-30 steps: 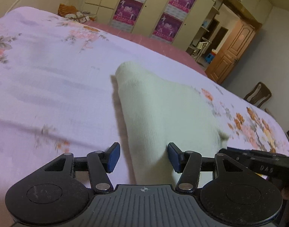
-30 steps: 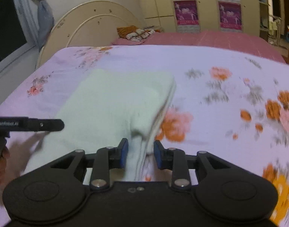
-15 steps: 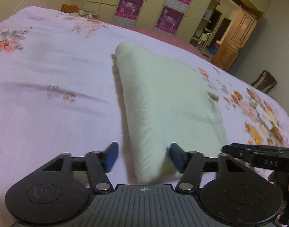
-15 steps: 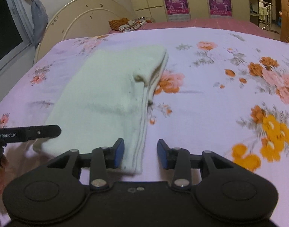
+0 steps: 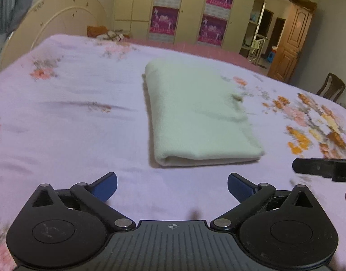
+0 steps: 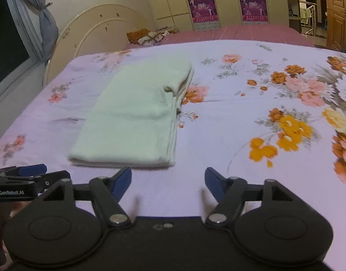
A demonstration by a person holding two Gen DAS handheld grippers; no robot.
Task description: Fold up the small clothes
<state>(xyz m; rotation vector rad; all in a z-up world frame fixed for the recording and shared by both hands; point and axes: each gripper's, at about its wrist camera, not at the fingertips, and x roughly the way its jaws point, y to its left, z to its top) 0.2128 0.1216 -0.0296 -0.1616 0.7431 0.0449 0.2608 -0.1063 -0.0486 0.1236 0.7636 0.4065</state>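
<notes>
At nine o'clock in my right-hand camera's view, my left gripper [image 6: 19,178] shows only as a black bar and a blue tip poking in from the edge, with fingers of the hand holding it just beneath. In its own camera, my left gripper [image 5: 171,186] hangs low over the bed, its jaws spread wide with nothing between the blue pads [image 5: 105,186]; only bare sheet lies in the gap. Straight ahead, at twelve o'clock from those jaws, the pale green garment [image 5: 195,115] lies folded into a neat oblong on the lilac flowered bedsheet [image 5: 60,117], its near folded edge just beyond the fingertips and not touching them. A small loose flap sticks up on its right-hand edge. Moving right, my right gripper [image 6: 168,184] also hovers above the sheet with its jaws wide apart and empty. From this side the pale green garment [image 6: 136,113] sits at about eleven o'clock, just past my left blue pad [image 6: 122,181] and clear of it. At two and three o'clock the bedsheet [image 6: 229,135] carries orange, yellow and pink flower prints. At the far edge, a cream headboard [image 6: 100,31] curves at eleven o'clock, and wardrobe doors with magenta posters [image 6: 202,8] stand at twelve o'clock.
</notes>
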